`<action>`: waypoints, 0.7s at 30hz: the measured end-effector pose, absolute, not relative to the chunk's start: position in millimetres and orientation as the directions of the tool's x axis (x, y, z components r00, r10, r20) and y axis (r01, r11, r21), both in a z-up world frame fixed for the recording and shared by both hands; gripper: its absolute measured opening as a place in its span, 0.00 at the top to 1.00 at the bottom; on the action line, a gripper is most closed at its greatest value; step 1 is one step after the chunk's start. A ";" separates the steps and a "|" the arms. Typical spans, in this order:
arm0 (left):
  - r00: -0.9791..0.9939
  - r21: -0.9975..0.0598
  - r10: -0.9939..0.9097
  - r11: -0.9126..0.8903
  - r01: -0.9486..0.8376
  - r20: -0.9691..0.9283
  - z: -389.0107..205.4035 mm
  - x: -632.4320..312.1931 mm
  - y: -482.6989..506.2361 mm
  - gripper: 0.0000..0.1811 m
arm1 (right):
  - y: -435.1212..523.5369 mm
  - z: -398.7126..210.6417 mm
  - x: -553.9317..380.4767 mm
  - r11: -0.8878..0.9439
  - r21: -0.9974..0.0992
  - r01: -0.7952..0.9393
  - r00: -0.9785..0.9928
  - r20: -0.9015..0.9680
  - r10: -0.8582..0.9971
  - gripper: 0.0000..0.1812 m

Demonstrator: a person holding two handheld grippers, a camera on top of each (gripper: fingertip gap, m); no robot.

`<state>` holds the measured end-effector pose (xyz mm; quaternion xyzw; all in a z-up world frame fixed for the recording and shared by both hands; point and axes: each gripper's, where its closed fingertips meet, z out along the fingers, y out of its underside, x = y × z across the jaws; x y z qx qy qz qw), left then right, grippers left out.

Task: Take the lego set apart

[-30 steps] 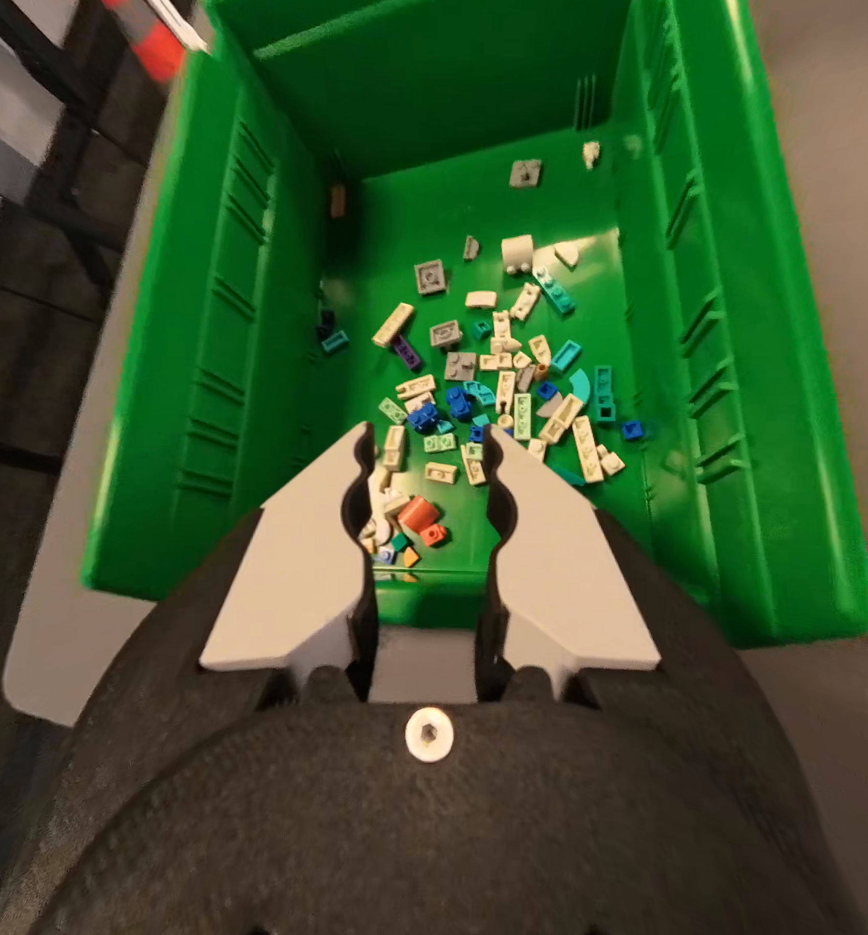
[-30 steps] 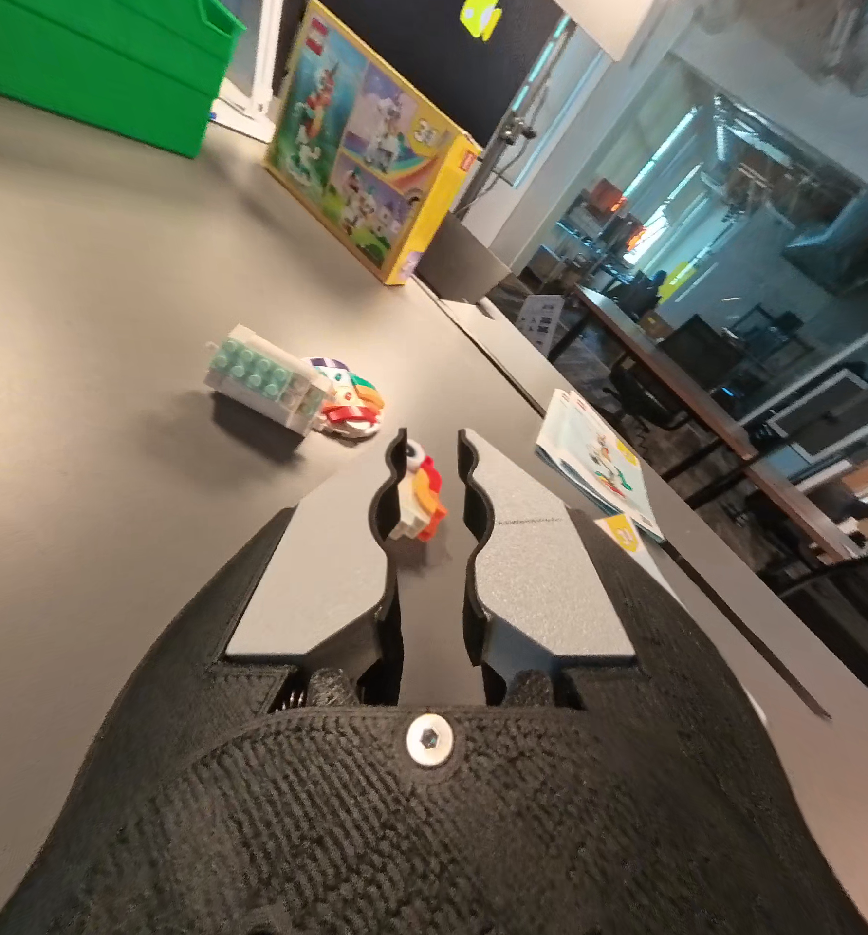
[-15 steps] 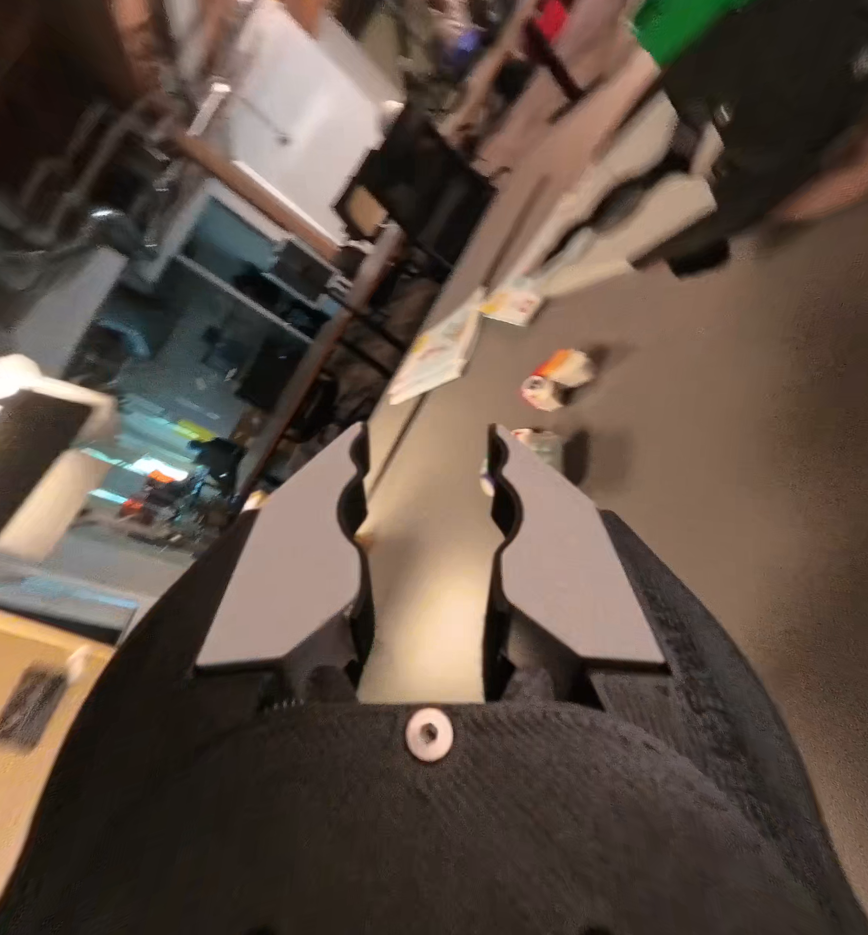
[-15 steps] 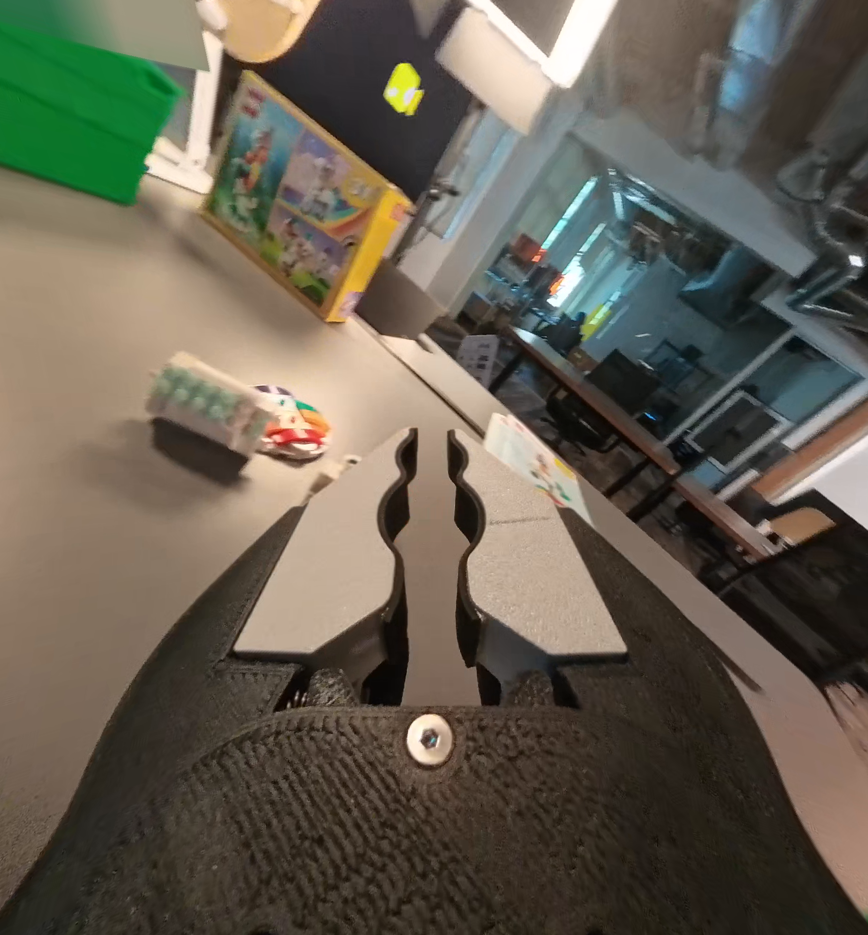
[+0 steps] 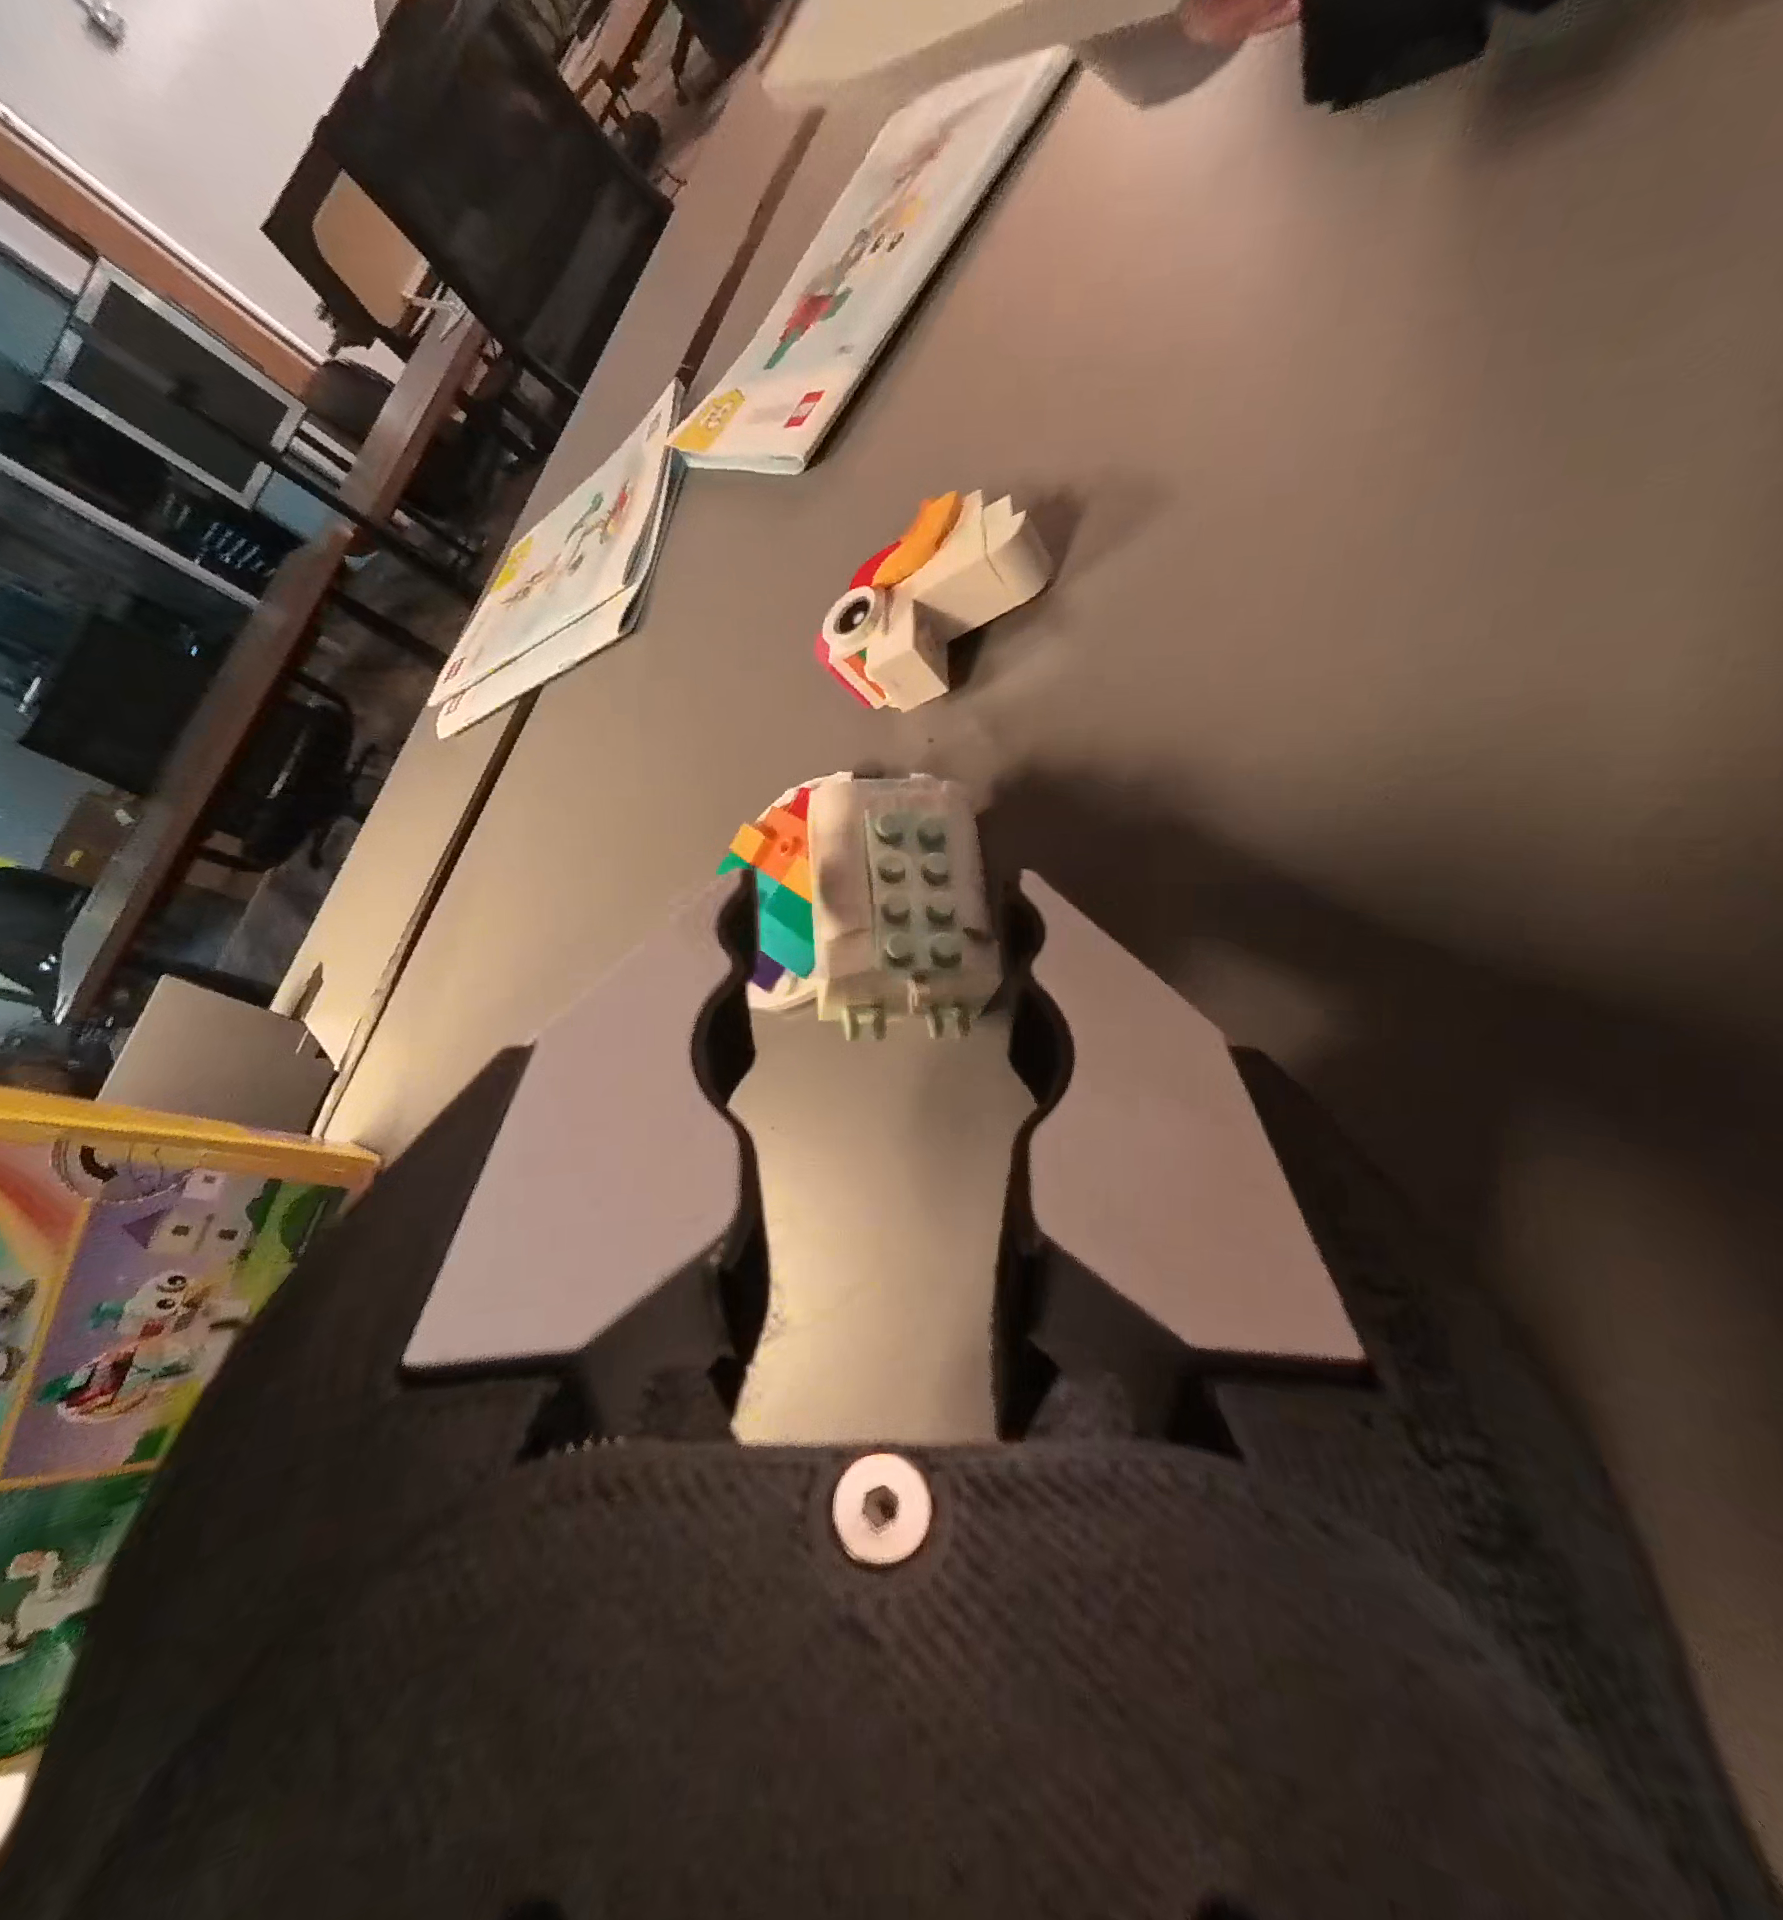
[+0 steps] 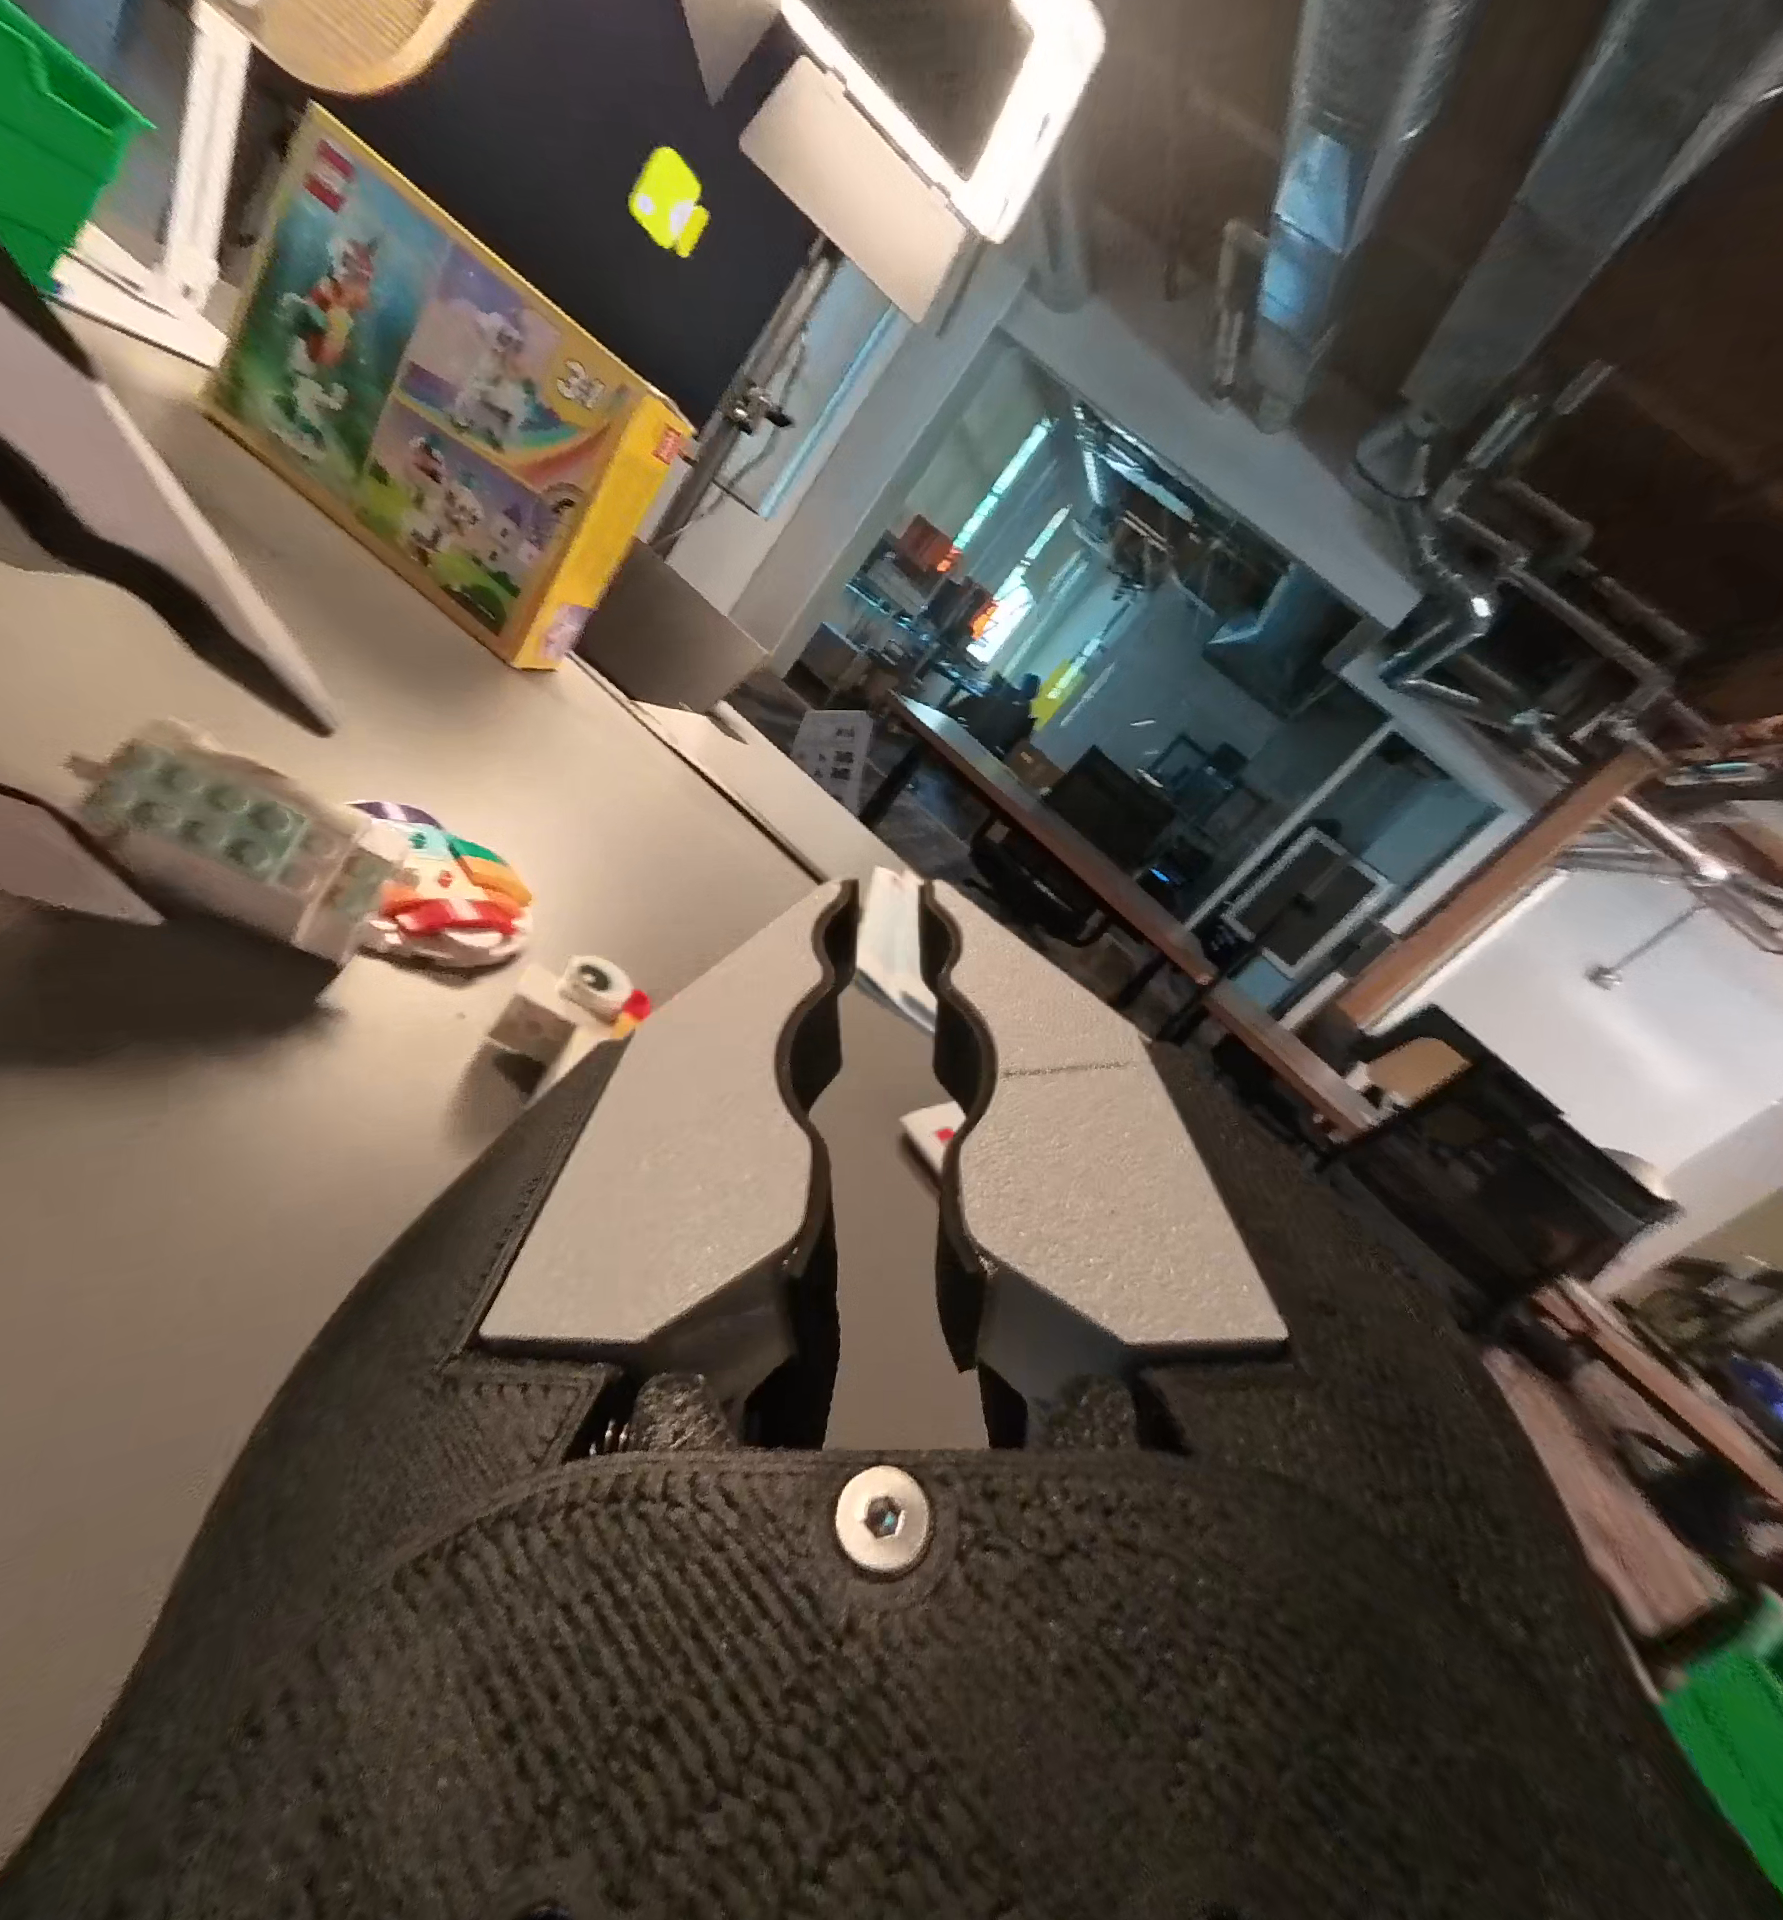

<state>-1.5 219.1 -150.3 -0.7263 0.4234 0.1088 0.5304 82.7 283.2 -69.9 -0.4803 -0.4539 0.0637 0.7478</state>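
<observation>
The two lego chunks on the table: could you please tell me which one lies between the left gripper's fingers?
The larger chunk, with the grey-green studded plate and rainbow pieces. The smaller white piece with an eye lies farther off.

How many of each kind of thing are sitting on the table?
Lego chunks: 2, the body chunk and the head chunk
Instruction booklets: 2, the near one and the far one
Lego box: 1
Total: 5

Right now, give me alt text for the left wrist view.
The open left gripper straddles the white and sage lego body on the grey table. Beyond lie a detached white head piece and two instruction booklets.
</observation>
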 end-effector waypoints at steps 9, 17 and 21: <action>0.684 -0.726 -0.550 -0.190 -0.661 -0.479 -157.6 -8.9 217.4 0.82 | 299.5 -56.0 59.2 0.518 -0.789 0.332 0.684 0.579 0.444 0.95; 0.830 -0.942 -0.536 -0.177 -0.286 -0.151 -116.3 -23.6 211.0 0.82 | 206.8 -63.5 -2.2 0.630 -0.766 0.128 0.254 0.640 0.726 0.78; 0.777 -0.986 -0.618 -0.168 0.015 0.117 -91.0 -24.0 206.5 0.82 | 193.6 -84.0 -24.4 0.623 -0.744 0.242 0.161 0.664 0.731 0.58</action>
